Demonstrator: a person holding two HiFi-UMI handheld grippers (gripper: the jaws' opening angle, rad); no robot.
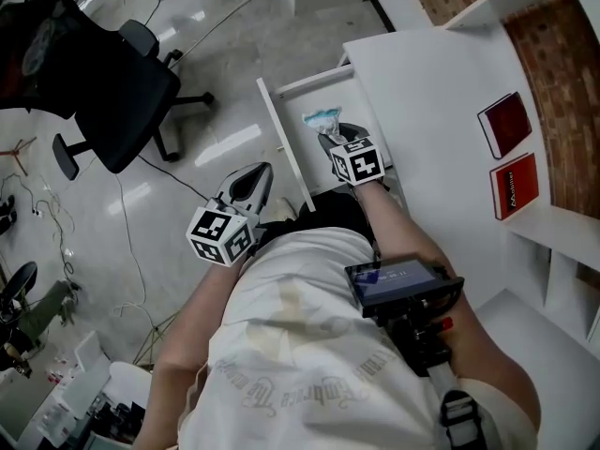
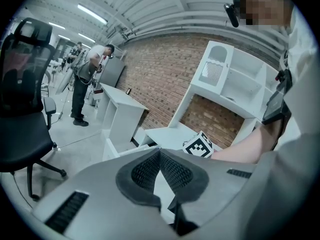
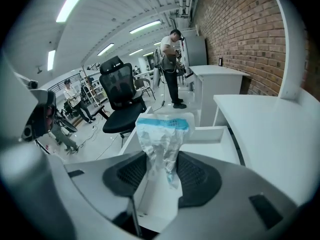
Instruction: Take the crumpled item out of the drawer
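Clamped at its narrow waist in the right gripper [image 3: 161, 160], crumpled item [image 3: 163, 134]: light, soft, crinkly, probably slippery; left gripper [image 2: 160, 153] closed, empty

Looking down on a glossy pale floor [image 1: 216, 73] with a black office chair [image 1: 117, 101] and loose cables [image 1: 128, 242]. Facing a red brick wall [image 2: 160, 79] behind white shelving [image 2: 235, 79]. Standing under long ceiling strip lights [image 3: 75, 1], beside a white desk [image 1: 431, 92].
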